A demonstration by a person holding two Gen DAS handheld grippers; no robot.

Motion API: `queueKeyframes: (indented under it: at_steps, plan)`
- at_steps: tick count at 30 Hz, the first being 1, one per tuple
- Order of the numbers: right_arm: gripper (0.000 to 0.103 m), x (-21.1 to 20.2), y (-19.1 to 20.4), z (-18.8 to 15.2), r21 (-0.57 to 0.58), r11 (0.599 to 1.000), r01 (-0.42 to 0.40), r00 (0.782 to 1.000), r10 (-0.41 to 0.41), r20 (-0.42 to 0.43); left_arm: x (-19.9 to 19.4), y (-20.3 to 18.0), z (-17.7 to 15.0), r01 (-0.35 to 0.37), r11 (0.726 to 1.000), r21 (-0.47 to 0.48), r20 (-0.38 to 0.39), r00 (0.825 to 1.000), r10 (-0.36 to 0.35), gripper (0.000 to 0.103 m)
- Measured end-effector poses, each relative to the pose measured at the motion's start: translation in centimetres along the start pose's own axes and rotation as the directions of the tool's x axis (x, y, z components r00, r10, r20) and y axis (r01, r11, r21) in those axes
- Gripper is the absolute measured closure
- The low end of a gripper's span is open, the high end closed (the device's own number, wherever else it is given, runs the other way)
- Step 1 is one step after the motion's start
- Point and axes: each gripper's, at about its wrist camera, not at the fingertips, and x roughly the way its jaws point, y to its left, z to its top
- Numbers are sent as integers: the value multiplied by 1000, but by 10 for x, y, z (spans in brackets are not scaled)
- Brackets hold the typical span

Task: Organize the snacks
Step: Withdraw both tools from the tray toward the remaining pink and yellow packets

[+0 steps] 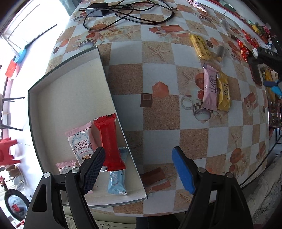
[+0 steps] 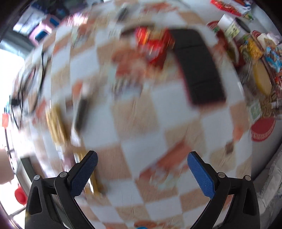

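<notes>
In the left wrist view a grey shallow box (image 1: 70,98) lies at the table's left edge. It holds a red packet (image 1: 110,142), a pink Crispy Cranberry packet (image 1: 81,144), a light blue packet (image 1: 117,181) and a small pink packet (image 1: 66,166). My left gripper (image 1: 139,169) is open and empty, above the box's right rim. On the table lie a pink packet (image 1: 209,88), a yellow packet (image 1: 223,91) and a yellow bar (image 1: 201,46). The right wrist view is motion-blurred; my right gripper (image 2: 141,172) is open and empty above the checkered cloth. Red wrappers (image 2: 155,44) lie far ahead.
A black charger with cable (image 1: 126,12) lies at the table's far side. A black flat object (image 2: 197,67) lies ahead of the right gripper, with cluttered snack plates (image 2: 260,58) at the right. The other gripper (image 1: 267,56) shows at the far right of the left wrist view.
</notes>
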Motion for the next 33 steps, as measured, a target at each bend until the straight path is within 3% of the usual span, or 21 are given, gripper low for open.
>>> queueKeyframes:
  at_steps: [4, 9, 12, 17, 19, 21, 25, 33]
  plan:
    - [0, -1, -7, 49, 6, 1000, 5, 999, -5, 40, 2, -12, 1, -13, 1000, -3, -11, 1000, 13, 22]
    - [1, 13, 20, 68, -36, 999, 30, 996, -27, 80, 11, -29, 0, -25, 1000, -1, -50, 998, 25, 22]
    - [20, 23, 21, 82, -62, 998, 31, 996, -26, 81, 15, -37, -2, -34, 999, 1, -69, 997, 34, 22]
    - [21, 42, 13, 98, -55, 998, 17, 998, -14, 55, 16, -51, -3, -52, 999, 7, -83, 995, 52, 22]
    - [48, 49, 11, 102, -49, 999, 8, 999, -6, 37, 19, -54, -3, -57, 998, 7, -86, 995, 57, 22]
    - [70, 55, 4, 100, -39, 999, -6, 1000, 7, 19, 19, -55, -3, -58, 998, 7, -88, 994, 59, 22]
    - [88, 55, -3, 92, -51, 998, -31, 999, 33, 29, 17, -60, 5, -54, 998, 24, -78, 995, 56, 22]
    - [90, 56, -9, 31, -147, 986, -74, 997, 73, -13, 24, -87, 42, -32, 997, 70, -49, 998, 36, 22]
